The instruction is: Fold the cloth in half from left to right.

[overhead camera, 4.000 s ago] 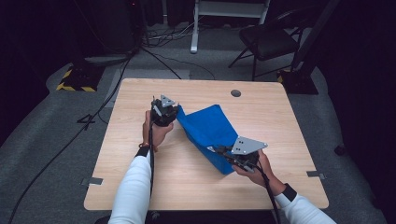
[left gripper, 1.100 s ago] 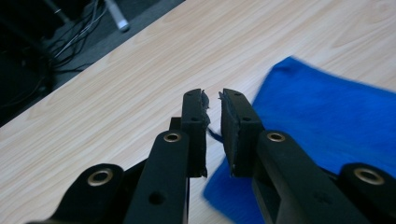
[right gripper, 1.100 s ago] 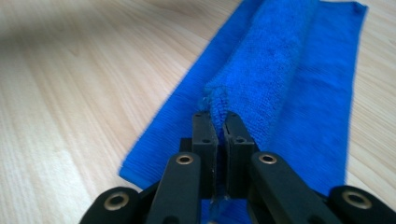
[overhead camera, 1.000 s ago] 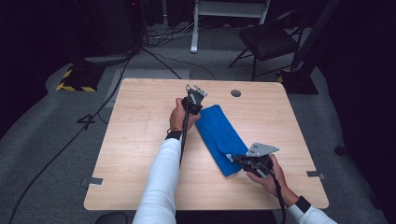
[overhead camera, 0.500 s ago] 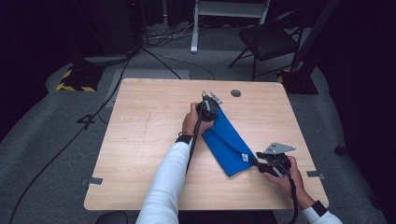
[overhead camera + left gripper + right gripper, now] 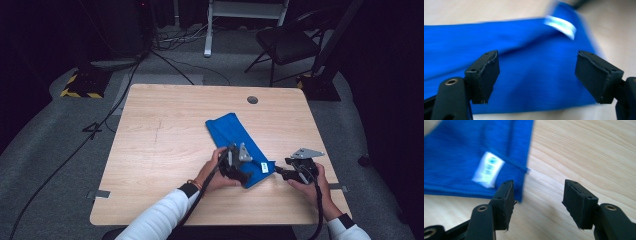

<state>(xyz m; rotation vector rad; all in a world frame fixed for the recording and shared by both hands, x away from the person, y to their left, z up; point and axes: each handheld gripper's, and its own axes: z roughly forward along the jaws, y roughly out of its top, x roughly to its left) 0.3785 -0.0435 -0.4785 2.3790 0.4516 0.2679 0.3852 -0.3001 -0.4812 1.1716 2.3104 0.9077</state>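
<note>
The blue cloth [image 6: 239, 148] lies folded into a long narrow strip, flat on the wooden counter [image 6: 165, 150], running diagonally from near the counter's middle down toward the near right edge. A small white label [image 6: 488, 169] sits on the cloth close to its near end. The left gripper [image 6: 536, 77] is right over that near end, fingers spread wide with blue fabric between them, nothing clamped. The right gripper [image 6: 537, 202] is just beside the cloth's near corner, fingers wide apart too, one finger [image 6: 505, 200] at the cloth's edge and the other over bare wood. Beyond the cloth's far end, a round dark cable hole [image 6: 252, 100] sits near the counter's back edge.
</note>
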